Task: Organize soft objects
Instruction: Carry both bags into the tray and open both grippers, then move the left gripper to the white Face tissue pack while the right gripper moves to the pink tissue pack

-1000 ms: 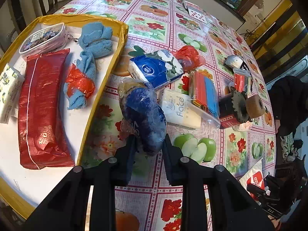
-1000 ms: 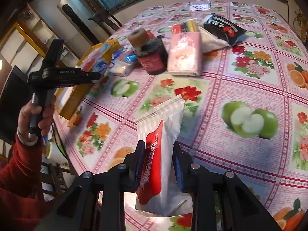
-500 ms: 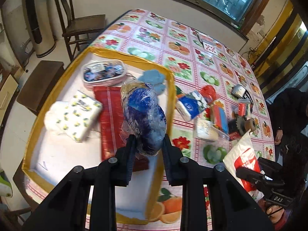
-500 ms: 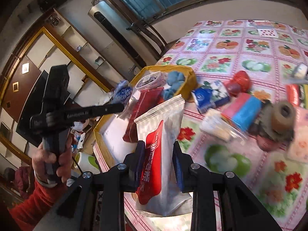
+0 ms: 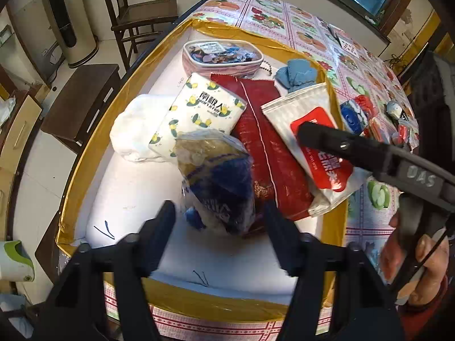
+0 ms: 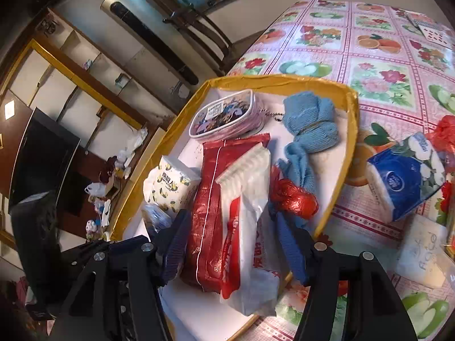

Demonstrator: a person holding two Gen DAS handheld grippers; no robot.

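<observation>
A gold-rimmed tray (image 5: 76,167) (image 6: 351,130) holds soft things: a long red packet (image 5: 270,142) (image 6: 210,199), a lemon-print tissue pack (image 5: 202,113) (image 6: 170,183), a blue cloth (image 5: 295,74) (image 6: 310,130) and a clear pouch (image 5: 221,56) (image 6: 224,116). My left gripper (image 5: 217,218) is open around a clear bag with blue contents (image 5: 219,182) that lies in the tray. My right gripper (image 6: 233,241) is open too, its blue pads on either side of a white and red wipes pack (image 6: 247,227) (image 5: 315,142) resting across the red packet and the tray rim.
On the fruit-print tablecloth (image 6: 378,65) right of the tray lie a blue tissue pack (image 6: 406,176), a white packet (image 6: 423,258) and a red plastic bundle (image 6: 446,130). A wooden chair (image 5: 136,20) and stool (image 5: 82,102) stand left of the table. A hand (image 5: 412,258) holds the right gripper.
Both grippers moved over the tray and opened. The blue bag and the wipes pack, held in the air before, now lie in the tray.
</observation>
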